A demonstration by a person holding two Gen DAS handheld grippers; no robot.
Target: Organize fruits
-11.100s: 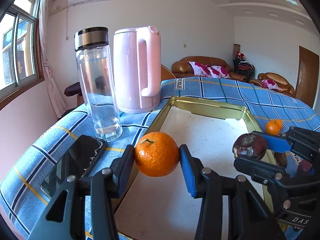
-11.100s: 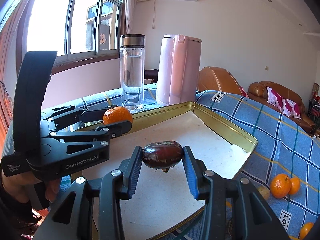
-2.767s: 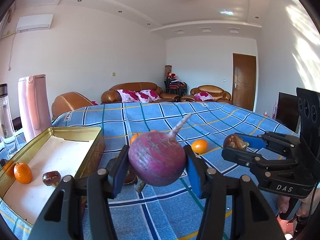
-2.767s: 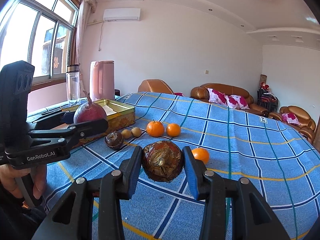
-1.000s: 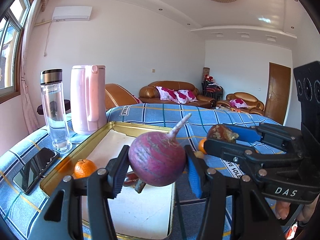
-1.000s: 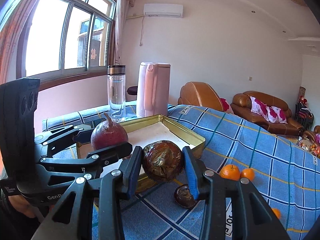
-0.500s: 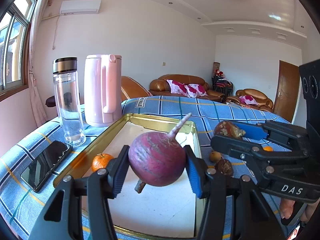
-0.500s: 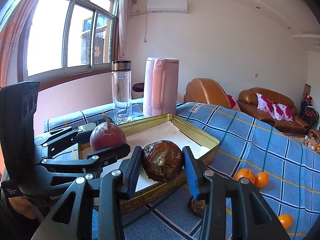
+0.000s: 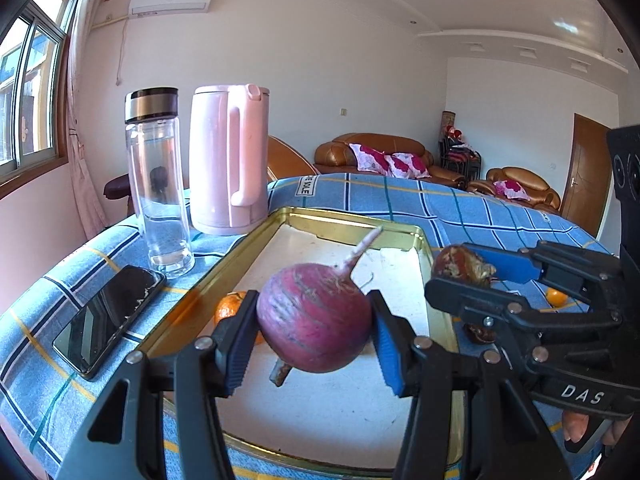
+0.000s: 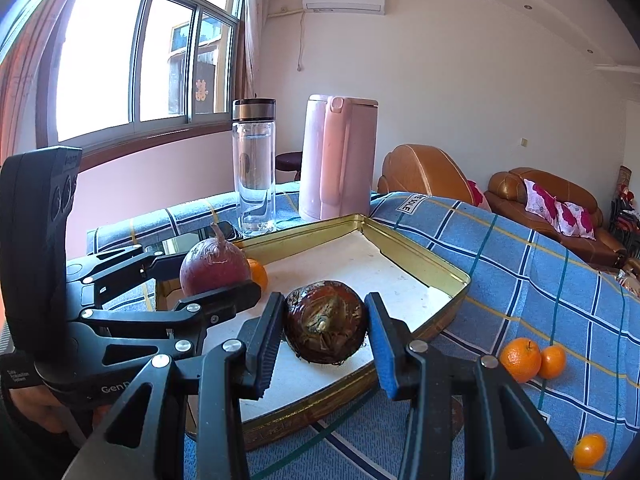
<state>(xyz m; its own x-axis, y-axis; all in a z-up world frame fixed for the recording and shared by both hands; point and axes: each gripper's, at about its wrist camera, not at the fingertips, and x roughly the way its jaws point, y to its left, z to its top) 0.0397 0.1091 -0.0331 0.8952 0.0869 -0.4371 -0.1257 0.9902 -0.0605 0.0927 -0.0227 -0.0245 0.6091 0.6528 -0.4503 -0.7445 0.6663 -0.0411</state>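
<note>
Left wrist view: left claw [image 9: 314, 326] clamps a purple root [image 9: 314, 320], tail pointing up and away, stub hanging below. It hangs over the near half of the gold tray [image 9: 352, 222] on the checked tabletop [image 9: 460, 204]. One orange [image 9: 228, 308] lies in the tray by its left wall, just behind the left finger. Bottle [image 9: 160, 184], kettle [image 9: 228, 160] and phone [image 9: 108, 314] stand left of the tray. Right claw [image 9: 460, 268] shows at right, a brown fruit in it.

Advice: lower the root until the stub nearly meets the white liner, keep clear of the orange, then part the jaws slowly; a round root will likely roll.

Right wrist view: right claw [image 10: 325, 330] grips a dark brown fruit [image 10: 326, 328] above the tray's near right wall [image 10: 420, 256]. Loose oranges [image 10: 520, 360] lie on the cloth outside.

Advice: carry it further in over the liner before letting go, and set it apart from the root.
</note>
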